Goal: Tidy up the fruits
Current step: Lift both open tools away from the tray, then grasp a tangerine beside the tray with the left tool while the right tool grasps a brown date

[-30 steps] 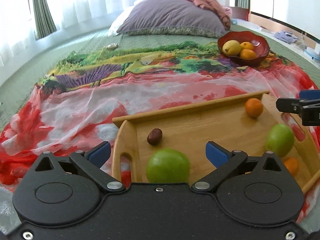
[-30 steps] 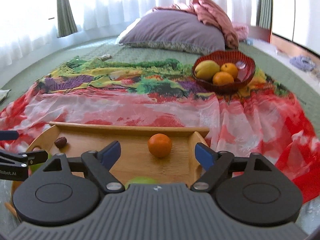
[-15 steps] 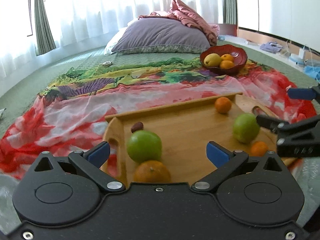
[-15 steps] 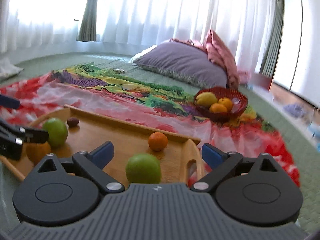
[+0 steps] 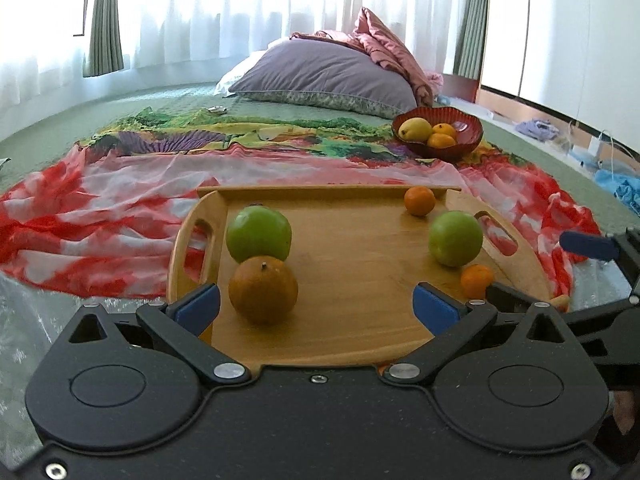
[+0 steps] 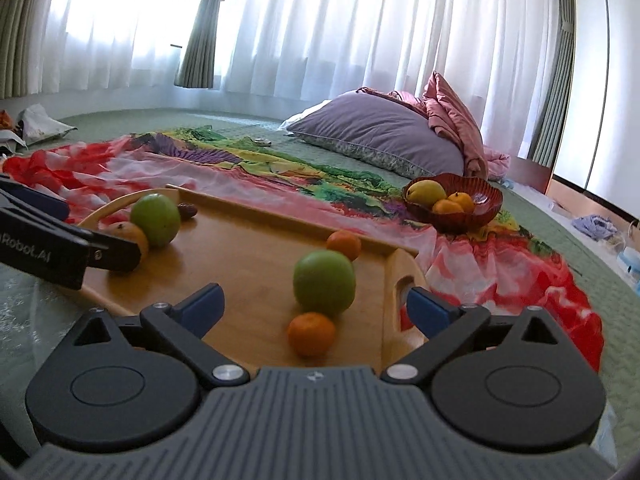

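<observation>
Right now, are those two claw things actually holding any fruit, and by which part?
Nothing is held. The left gripper and the right gripper are both open over the wooden tray; its fruits sit loose, the large orange included.

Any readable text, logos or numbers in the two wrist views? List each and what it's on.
"Robot.AI": white print on the black side of the left hand-held gripper, seen at the left edge of the right wrist view; the frame edge cuts off the start, so it may be part of a longer name.
Small embossed mark at the top centre of the right hand-held gripper's grey body: too small to read.
Nothing else legible in either view.
</observation>
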Action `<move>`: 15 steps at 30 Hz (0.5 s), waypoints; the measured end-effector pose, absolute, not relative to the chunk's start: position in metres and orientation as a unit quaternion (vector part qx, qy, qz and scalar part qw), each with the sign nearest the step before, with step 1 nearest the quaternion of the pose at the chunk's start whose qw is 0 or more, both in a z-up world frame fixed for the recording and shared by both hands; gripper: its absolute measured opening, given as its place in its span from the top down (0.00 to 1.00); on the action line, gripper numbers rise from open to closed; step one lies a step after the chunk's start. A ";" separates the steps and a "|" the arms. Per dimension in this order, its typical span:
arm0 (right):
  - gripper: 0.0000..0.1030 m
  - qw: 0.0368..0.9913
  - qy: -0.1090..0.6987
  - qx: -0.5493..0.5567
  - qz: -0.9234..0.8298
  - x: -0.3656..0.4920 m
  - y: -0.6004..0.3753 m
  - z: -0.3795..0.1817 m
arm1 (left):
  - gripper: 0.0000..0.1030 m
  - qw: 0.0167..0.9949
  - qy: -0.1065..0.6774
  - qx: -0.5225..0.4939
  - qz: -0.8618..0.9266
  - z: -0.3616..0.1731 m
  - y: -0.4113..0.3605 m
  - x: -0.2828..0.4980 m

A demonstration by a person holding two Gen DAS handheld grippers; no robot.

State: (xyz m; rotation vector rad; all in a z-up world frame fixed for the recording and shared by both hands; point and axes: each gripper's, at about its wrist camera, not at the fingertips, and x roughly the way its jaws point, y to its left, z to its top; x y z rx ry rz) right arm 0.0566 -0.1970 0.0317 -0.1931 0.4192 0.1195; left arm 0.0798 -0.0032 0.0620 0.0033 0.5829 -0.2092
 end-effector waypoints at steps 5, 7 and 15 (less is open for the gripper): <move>0.00 0.974 0.204 -0.081 0.056 0.042 -0.198 0.025 | 0.00 0.956 0.274 0.009 -0.103 0.056 -0.002 0.066; 0.00 0.974 0.205 -0.075 0.056 0.037 -0.198 0.022 | 0.00 0.956 0.273 0.010 -0.103 0.053 -0.002 0.061; 0.00 0.974 0.209 -0.064 0.059 0.021 -0.198 0.009 | 0.00 0.954 0.274 0.019 -0.121 0.038 -0.004 0.044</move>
